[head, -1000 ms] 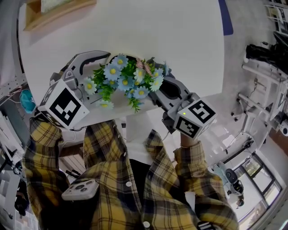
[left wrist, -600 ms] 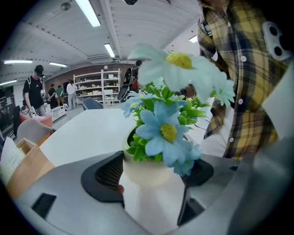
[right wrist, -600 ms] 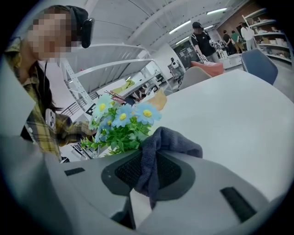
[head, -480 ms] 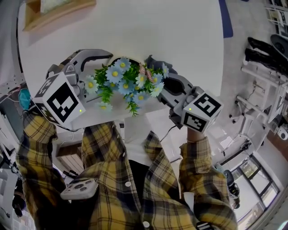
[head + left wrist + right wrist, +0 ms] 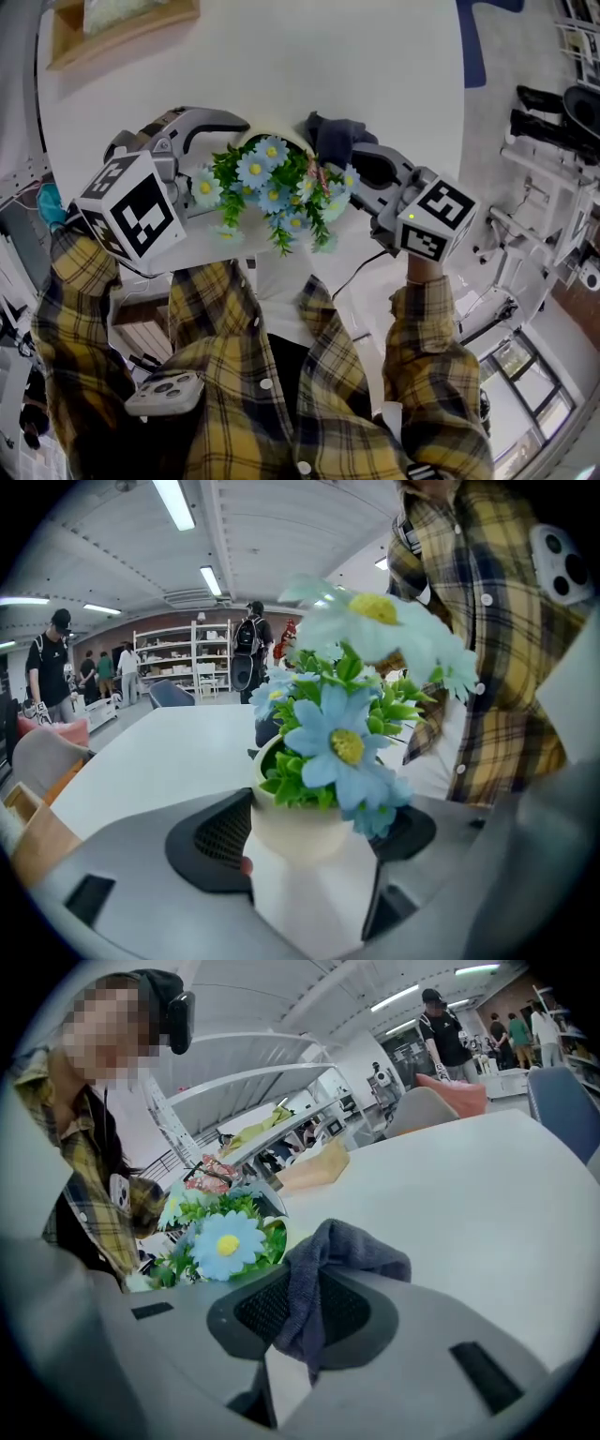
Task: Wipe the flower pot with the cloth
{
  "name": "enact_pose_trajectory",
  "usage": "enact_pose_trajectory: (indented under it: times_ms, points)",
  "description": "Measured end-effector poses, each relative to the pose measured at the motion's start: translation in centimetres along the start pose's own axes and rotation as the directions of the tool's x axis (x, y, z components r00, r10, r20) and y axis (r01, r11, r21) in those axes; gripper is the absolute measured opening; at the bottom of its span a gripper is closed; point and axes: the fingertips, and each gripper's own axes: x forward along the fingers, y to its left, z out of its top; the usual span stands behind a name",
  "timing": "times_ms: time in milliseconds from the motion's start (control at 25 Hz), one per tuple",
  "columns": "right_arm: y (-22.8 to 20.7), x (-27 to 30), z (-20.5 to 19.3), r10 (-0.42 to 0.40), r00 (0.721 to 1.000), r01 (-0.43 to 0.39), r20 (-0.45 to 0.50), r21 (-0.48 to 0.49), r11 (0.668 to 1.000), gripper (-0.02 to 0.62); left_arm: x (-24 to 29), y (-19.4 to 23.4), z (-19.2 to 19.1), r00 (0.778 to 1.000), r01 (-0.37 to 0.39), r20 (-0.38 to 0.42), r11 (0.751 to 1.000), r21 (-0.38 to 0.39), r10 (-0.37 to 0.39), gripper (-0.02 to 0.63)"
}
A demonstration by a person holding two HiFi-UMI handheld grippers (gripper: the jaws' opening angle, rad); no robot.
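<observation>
A cream flower pot [image 5: 298,829] full of blue daisies [image 5: 272,185] and green leaves is clamped between the jaws of my left gripper [image 5: 305,841], held above the white table [image 5: 281,66]. In the head view the left gripper [image 5: 208,141] sits at the bouquet's left side. My right gripper [image 5: 305,1321] is shut on a dark grey-blue cloth [image 5: 333,1260], which bunches out past the jaws. From the head view the cloth [image 5: 335,136] presses against the flowers' right side, at the tip of the right gripper [image 5: 361,169]. The pot body is hidden under the blooms there.
A wooden tray [image 5: 112,28] lies at the table's far left corner. A dark blue chair [image 5: 473,42] stands beyond the table's right edge. Shelving and several people fill the room behind in the gripper views. My plaid-sleeved arms fill the lower head view.
Both grippers and the pot shifted slightly right and away from me. The right gripper with the cloth moved up along the bouquet's right side, so the cloth now shows above the flowers.
</observation>
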Motion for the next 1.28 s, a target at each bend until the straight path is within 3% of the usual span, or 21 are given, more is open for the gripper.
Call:
enact_pose_trajectory:
  times_ms: [560, 880, 1080, 1280]
  points:
    - [-0.9, 4.5, 3.6, 0.171, 0.972, -0.188, -0.163, -0.095, 0.978, 0.061, 0.8, 0.2, -0.2, 0.997, 0.082, -0.013, 0.996, 0.046, -0.082, 0.367]
    - [0.1, 7.7, 4.3, 0.199, 0.962, -0.222, -0.187, -0.114, 0.968, 0.061, 1.0, -0.6, -1.1, 0.994, 0.107, -0.007, 0.993, 0.042, -0.107, 0.367]
    - [-0.4, 7.3, 4.2, 0.194, 0.968, -0.211, -0.158, -0.1, 0.972, 0.061, 1.7, -0.5, -1.2, 0.995, 0.092, -0.023, 0.995, -0.03, -0.093, 0.367]
    - [-1.2, 6.3, 4.6, 0.164, 0.978, -0.177, -0.128, -0.101, 0.979, 0.061, 0.2, 0.8, -1.3, 1.0, 0.01, 0.014, 0.989, -0.151, -0.008, 0.367]
